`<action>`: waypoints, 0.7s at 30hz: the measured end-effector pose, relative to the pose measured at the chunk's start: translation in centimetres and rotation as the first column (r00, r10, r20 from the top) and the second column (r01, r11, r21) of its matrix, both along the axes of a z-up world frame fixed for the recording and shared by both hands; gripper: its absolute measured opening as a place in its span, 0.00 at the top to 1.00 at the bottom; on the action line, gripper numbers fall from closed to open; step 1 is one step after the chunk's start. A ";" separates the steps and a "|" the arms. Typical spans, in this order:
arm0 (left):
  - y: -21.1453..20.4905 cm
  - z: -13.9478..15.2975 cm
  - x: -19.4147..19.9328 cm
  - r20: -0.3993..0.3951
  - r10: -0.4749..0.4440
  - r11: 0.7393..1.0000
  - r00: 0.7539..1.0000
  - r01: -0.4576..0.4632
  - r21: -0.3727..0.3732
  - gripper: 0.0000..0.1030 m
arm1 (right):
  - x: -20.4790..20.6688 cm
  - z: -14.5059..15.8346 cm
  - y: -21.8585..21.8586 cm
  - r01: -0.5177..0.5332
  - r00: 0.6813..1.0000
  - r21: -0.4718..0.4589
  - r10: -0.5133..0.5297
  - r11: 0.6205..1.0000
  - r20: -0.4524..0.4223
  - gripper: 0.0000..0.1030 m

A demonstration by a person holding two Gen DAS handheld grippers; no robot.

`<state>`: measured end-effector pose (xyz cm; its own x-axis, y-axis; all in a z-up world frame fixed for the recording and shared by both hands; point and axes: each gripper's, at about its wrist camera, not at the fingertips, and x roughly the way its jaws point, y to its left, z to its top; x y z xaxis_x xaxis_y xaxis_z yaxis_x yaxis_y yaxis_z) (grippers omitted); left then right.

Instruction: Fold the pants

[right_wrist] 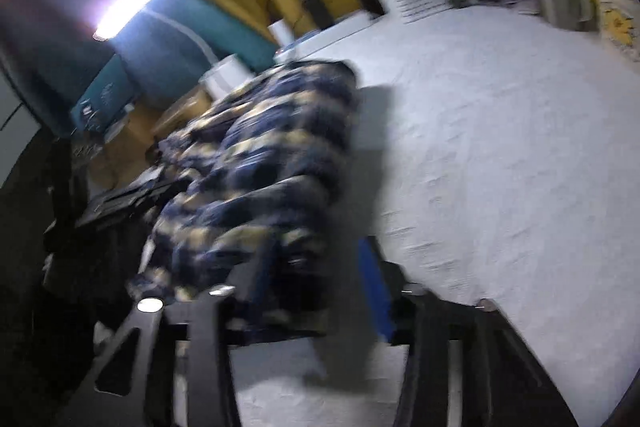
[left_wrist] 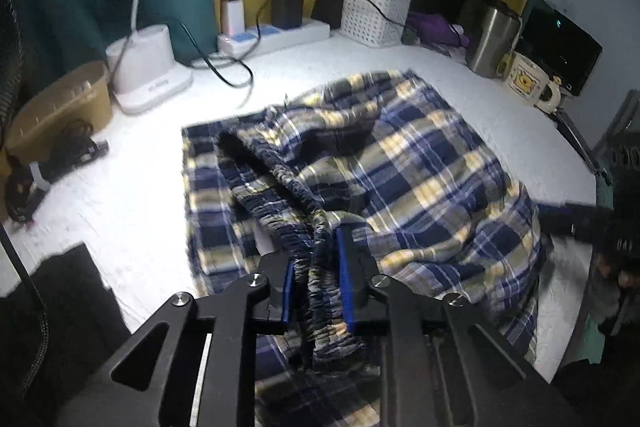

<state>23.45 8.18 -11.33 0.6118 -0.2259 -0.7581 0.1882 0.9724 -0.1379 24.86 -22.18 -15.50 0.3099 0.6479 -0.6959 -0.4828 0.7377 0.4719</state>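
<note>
The pants are plaid, dark blue with cream and pale yellow bands crossed by thin white lines, and they lie in a loose, rumpled heap on the white table. The gathered elastic waistband runs in a ruffled ridge from the dark open mouth of the garment down toward the near edge, and a flatter layer of the same cloth spreads under it to the left. The left gripper is clenched on that waistband: the bunched elastic passes straight between its two blue pads, which press on it from either side, and more fabric hangs below the jaws toward the camera. In the right wrist view, which is heavily blurred, the pants rise as a bulky mound to the left of centre, with bare table to the right. The right gripper sits at the near end of that mound; cloth lies across its left finger and a blue pad shows beside the fabric, with a wide gap between the fingers, but through the blur I cannot tell whether it grips the cloth or is released.
</note>
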 end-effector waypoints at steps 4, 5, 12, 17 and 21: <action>0.8 0.7 0.4 0.027 0.021 1.000 0.999 -0.021 0.014 0.85 | -2.1 1.4 2.1 -0.057 0.997 -0.079 0.061 0.995 0.056 0.92; 1.0 1.0 0.3 0.036 0.025 1.000 0.999 -0.026 0.014 0.85 | -2.6 1.8 2.3 -0.055 0.996 -0.093 0.061 0.994 0.065 0.92; 1.2 0.7 -0.2 0.046 0.015 1.000 0.999 -0.016 0.013 0.85 | -5.0 1.7 1.8 -0.007 0.997 -0.178 0.020 0.984 0.068 0.93; 1.9 -0.6 0.4 0.029 0.015 1.000 0.999 -0.015 -0.008 0.83 | -5.3 -0.2 1.0 0.061 0.998 -0.194 -0.056 0.979 0.034 0.92; 2.4 -0.4 0.7 0.036 0.018 1.000 0.999 -0.017 -0.008 0.81 | -5.7 1.0 0.3 0.126 0.990 -0.251 -0.104 0.960 0.099 0.92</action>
